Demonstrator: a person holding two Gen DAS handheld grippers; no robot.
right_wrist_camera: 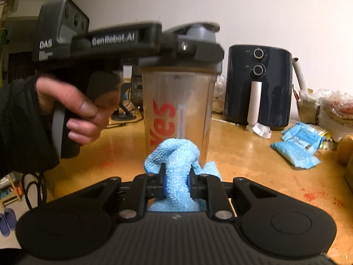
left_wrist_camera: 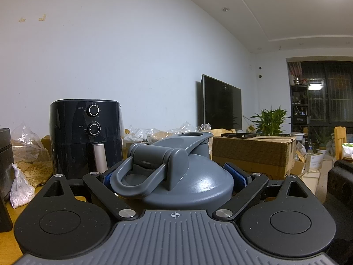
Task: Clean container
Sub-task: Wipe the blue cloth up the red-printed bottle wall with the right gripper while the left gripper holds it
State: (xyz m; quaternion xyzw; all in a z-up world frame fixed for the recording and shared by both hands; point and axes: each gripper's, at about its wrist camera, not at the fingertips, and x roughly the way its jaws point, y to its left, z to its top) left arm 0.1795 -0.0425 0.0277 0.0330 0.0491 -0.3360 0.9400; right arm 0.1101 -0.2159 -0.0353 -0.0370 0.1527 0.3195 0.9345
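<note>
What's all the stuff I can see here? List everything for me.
shaker bottle: one, clear with red letters, standing on the table
bottle lid: one, grey, on the bottle
cloth: one, light blue, in front of the bottle
air fryer: one, black, by the wall
table: one, yellowish wood
blue packets: several, right on table
television: one, black, far wall
left gripper: black, clamped on the lid
right gripper: black, clamped on the cloth

Left hand-held gripper (left_wrist_camera: 174, 176): closed on the lid (left_wrist_camera: 189, 176).
Right hand-held gripper (right_wrist_camera: 176, 184): pinching the cloth (right_wrist_camera: 176, 161).
Left hand (right_wrist_camera: 75, 112): wrapped round its handle.
</note>
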